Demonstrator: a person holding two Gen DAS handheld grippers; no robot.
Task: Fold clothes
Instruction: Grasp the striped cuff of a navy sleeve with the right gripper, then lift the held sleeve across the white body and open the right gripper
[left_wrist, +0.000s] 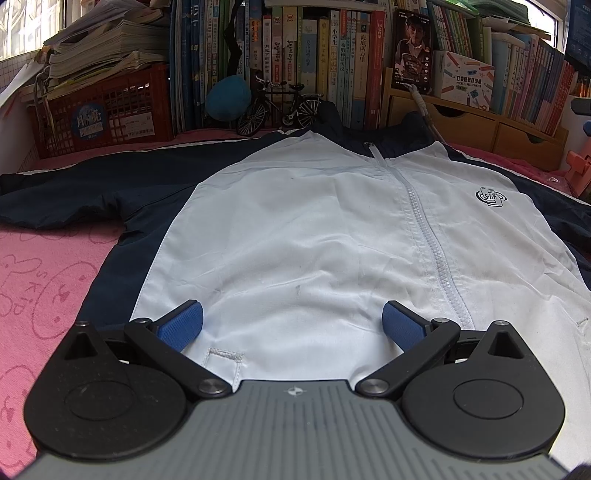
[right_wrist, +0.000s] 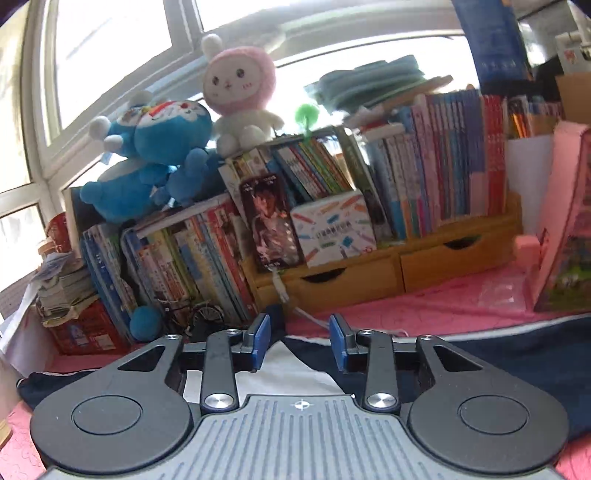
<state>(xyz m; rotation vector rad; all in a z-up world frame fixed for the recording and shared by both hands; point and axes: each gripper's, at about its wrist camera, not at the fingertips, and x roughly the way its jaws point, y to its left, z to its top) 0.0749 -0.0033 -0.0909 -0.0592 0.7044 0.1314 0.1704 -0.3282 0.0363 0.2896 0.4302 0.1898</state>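
Note:
A white and navy zip jacket (left_wrist: 303, 229) lies spread flat, front up, on the pink cloth (left_wrist: 48, 280); its zipper (left_wrist: 432, 243) runs up to the navy collar and a small crest (left_wrist: 490, 198) marks the chest. My left gripper (left_wrist: 291, 321) hovers over the white hem, wide open, blue pads (left_wrist: 183, 326) clear of the fabric. In the right wrist view the same jacket (right_wrist: 517, 354) shows as navy sleeve and a white wedge under my right gripper (right_wrist: 300, 341). That gripper is open with nothing between its blue pads (right_wrist: 261, 341).
Books (left_wrist: 314, 62) line the back, with a red crate (left_wrist: 107, 110), a model bicycle (left_wrist: 279, 105), a wooden drawer unit (right_wrist: 369, 277) and plush toys (right_wrist: 147, 158). A white cable (right_wrist: 291, 299) trails onto the cloth. A pink box (right_wrist: 565, 221) stands at the right.

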